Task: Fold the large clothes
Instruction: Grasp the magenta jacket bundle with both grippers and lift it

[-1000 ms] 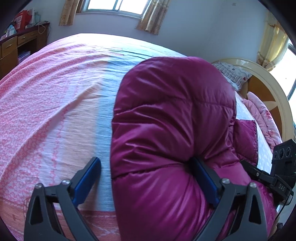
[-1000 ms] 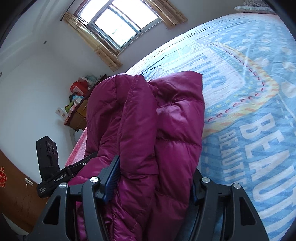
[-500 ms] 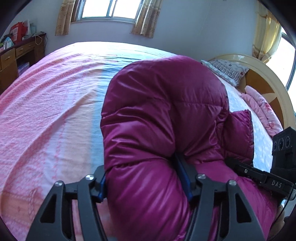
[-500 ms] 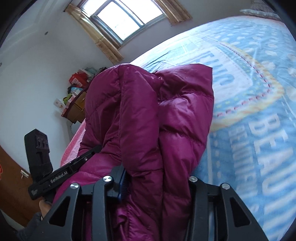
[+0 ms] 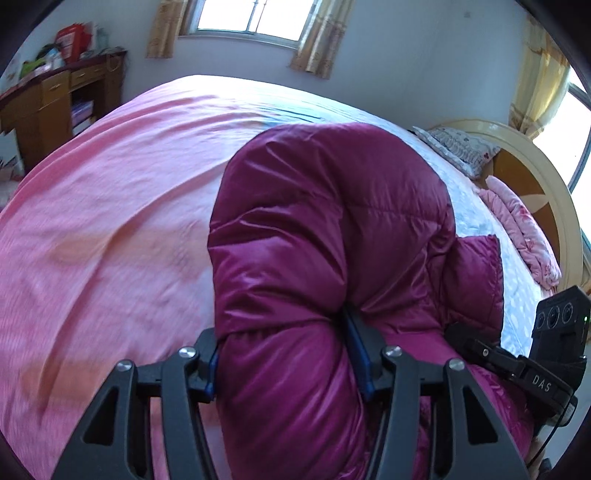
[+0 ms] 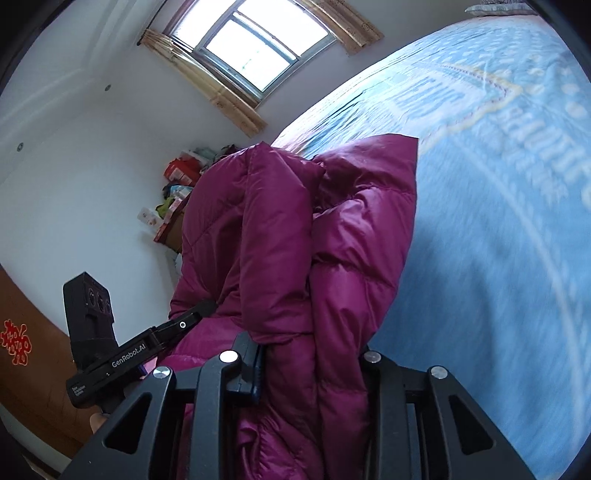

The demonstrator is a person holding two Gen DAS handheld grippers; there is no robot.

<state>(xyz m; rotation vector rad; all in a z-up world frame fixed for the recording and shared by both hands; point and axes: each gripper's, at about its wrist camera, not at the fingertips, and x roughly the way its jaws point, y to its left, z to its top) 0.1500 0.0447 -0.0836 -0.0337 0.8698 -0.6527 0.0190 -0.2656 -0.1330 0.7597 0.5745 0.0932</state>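
Note:
A puffy magenta down jacket (image 5: 332, 229) hangs bunched over the bed (image 5: 110, 206). My left gripper (image 5: 288, 354) is shut on a thick fold of it, the blue pads pressed into the padding. My right gripper (image 6: 310, 365) is shut on another fold of the same jacket (image 6: 306, 236), which drapes away from it above the blue part of the bedsheet (image 6: 498, 221). The other gripper's body shows at the right edge of the left wrist view (image 5: 546, 347) and at the left of the right wrist view (image 6: 107, 343).
The bed has a pink and blue sheet. A wooden headboard (image 5: 550, 206), a pillow (image 5: 458, 147) and a folded pink blanket (image 5: 521, 229) lie at the right. A wooden desk (image 5: 55, 107) with clutter stands at the far left under a window (image 5: 255, 18).
Both grippers have closed from wide open onto folds of the jacket. The jacket has risen off the bed and both views have tilted upward.

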